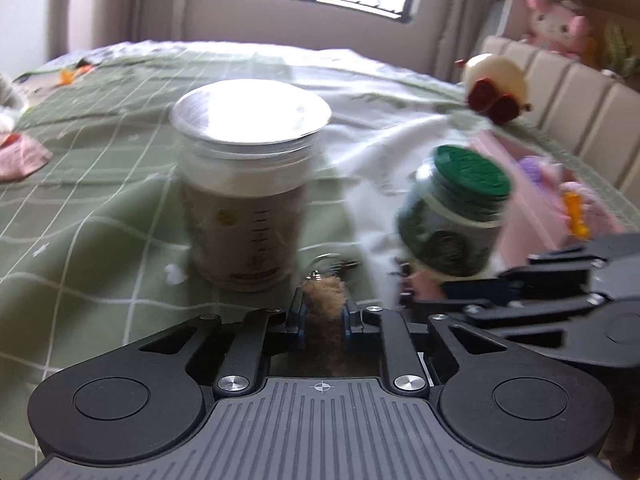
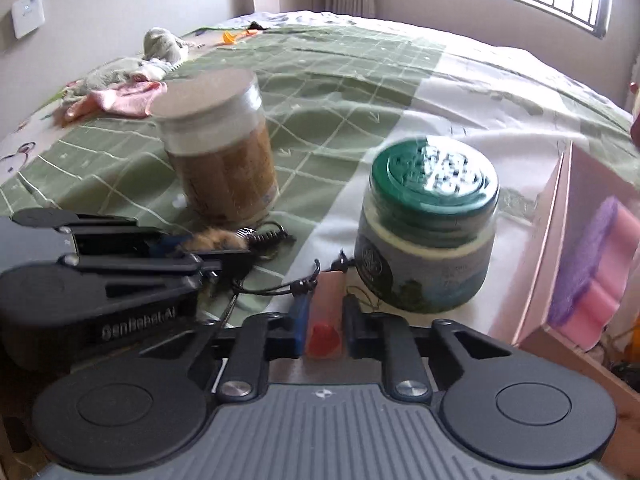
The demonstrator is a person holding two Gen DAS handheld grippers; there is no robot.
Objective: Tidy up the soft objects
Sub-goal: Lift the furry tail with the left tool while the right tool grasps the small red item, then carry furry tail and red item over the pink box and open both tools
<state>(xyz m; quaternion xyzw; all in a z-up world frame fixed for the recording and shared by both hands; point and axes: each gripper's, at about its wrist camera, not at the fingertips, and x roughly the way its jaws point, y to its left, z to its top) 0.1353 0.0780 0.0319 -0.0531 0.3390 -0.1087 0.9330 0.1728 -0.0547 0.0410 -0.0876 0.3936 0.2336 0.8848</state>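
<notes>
Brown furry keychain charm (image 1: 323, 300) is sitting pinched in the left gripper (image 1: 323, 312); right gripper (image 2: 325, 320) is pinching a pink charm (image 2: 326, 312). Both should be kept squeezed gently, low-centre, while moving toward the pink box (image 2: 556, 240).

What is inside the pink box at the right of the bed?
In the pink box, a purple soft thing lies beside pink foam rolls. The box wall hides whatever lies deeper.

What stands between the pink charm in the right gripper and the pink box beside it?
Nothing visible. The pink charm is clamped in the right gripper; the pink box lies open to its right, the green-lidded jar ahead, off that line.
</notes>
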